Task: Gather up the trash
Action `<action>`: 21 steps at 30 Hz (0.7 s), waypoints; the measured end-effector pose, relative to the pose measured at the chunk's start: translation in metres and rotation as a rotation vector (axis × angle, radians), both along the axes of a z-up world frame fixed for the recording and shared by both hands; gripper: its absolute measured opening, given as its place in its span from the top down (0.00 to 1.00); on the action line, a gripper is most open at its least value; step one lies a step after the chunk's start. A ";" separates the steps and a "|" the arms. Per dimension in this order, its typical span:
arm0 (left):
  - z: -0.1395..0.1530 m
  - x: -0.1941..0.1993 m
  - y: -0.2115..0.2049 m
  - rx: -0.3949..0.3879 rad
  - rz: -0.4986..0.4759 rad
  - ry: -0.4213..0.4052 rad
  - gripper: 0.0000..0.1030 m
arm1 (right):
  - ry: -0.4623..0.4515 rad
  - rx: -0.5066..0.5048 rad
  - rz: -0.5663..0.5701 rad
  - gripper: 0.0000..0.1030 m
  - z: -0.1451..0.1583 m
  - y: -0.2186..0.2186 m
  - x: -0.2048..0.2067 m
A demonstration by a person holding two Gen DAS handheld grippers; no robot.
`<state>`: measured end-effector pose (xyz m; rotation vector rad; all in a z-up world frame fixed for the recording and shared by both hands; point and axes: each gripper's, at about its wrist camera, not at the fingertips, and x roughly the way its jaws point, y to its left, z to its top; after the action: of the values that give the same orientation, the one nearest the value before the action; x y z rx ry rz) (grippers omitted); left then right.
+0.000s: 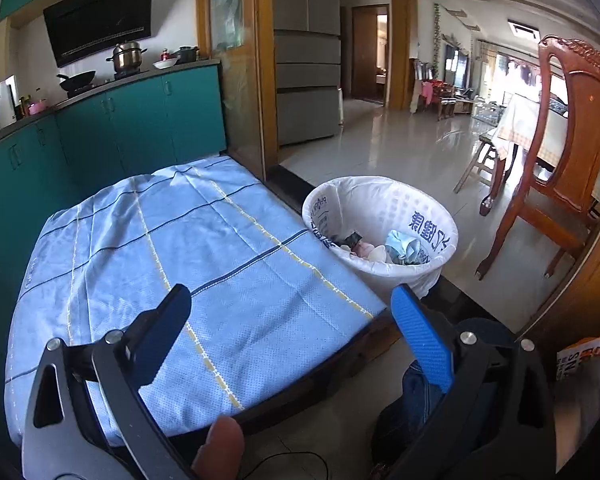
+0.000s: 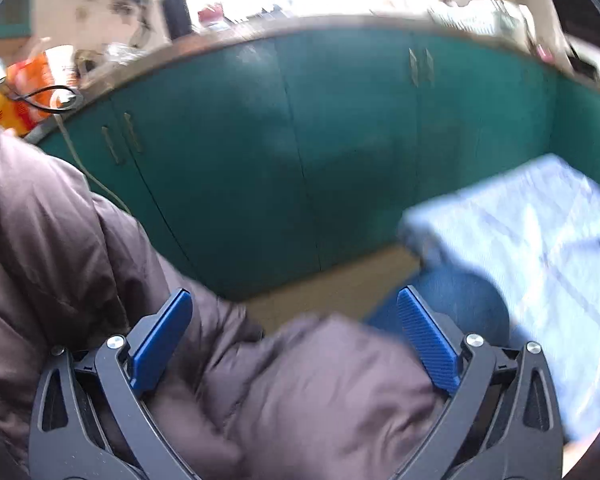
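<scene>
A white bin (image 1: 380,224) lined with a printed plastic bag stands on the floor at the right side of a low table covered by a blue checked cloth (image 1: 172,264). Crumpled trash (image 1: 388,250) lies inside the bin. My left gripper (image 1: 292,304) is open and empty, held over the table's near right corner, short of the bin. My right gripper (image 2: 296,304) is open and empty, pointing at green cabinets over my brown jacket sleeve (image 2: 260,392). The right wrist view is blurred. The cloth-covered table shows at its right (image 2: 532,260).
Green kitchen cabinets (image 1: 112,132) run behind the table, with pots on the counter. A wooden chair (image 1: 556,184) stands right of the bin on the tiled floor. An orange package (image 2: 32,92) and a cable lie on the counter at the left.
</scene>
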<state>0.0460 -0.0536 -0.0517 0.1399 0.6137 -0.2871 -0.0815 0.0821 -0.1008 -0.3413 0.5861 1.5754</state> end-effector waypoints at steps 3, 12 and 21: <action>-0.002 0.006 0.008 0.056 0.092 -0.010 0.03 | -0.029 -0.008 -0.014 0.03 -0.001 0.006 -0.001; -0.015 0.031 0.045 0.035 0.171 0.047 0.03 | 0.012 -0.051 0.047 0.03 -0.010 0.031 0.011; -0.050 0.064 0.106 0.034 0.374 0.184 0.03 | 0.090 -0.109 0.148 0.03 -0.026 0.063 0.025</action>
<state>0.1104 0.0520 -0.1021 0.0289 0.8127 0.0736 -0.0561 0.1451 -0.1267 -0.4046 0.7321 1.7113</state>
